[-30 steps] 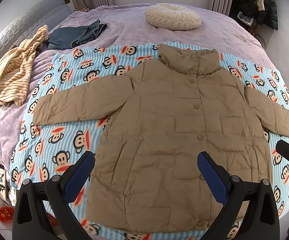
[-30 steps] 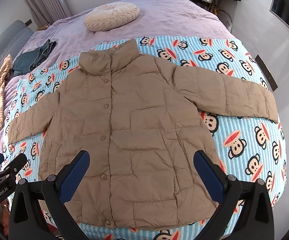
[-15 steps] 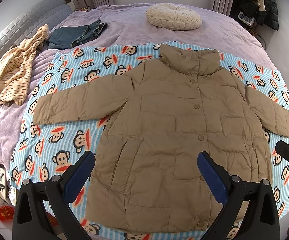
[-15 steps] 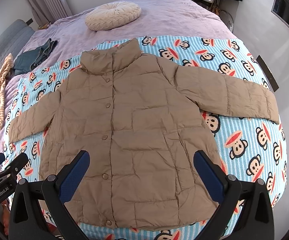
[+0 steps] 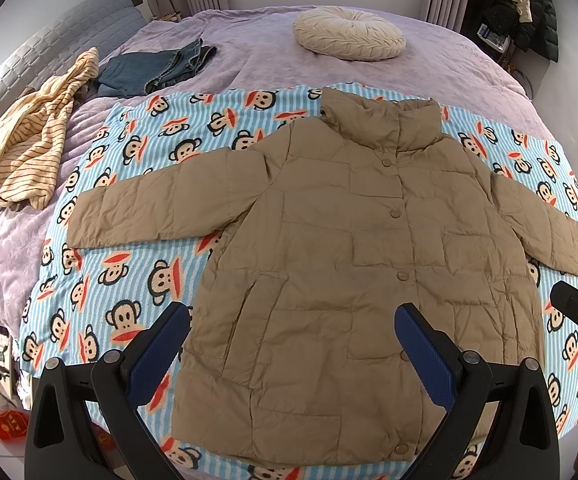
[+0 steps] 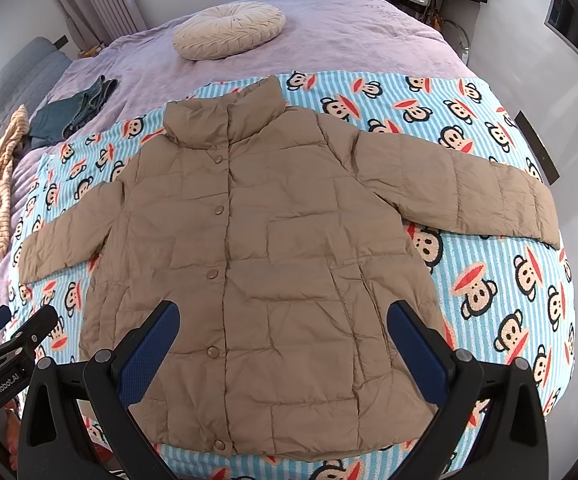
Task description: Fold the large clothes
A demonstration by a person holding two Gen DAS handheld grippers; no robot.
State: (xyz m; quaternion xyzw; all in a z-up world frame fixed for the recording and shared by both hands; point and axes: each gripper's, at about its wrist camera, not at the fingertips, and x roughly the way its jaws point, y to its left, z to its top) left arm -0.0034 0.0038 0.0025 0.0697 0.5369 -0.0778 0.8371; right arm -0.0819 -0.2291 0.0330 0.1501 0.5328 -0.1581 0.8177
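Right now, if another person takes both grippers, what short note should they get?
Left gripper: jaws open, holding nothing, above the jacket hem.
Right gripper: jaws open, holding nothing, also above the hem.
Tan puffer jacket: flat, front up, buttoned, both sleeves spread, on the monkey-print blanket.
Done: jacket laid out.
Left: every fold; probably sleeves in first.

Left wrist view: above the jacket (image 5: 329, 264) hem, left of centre, facing its collar. Right wrist view: same height, right of centre. Both share the whole jacket.
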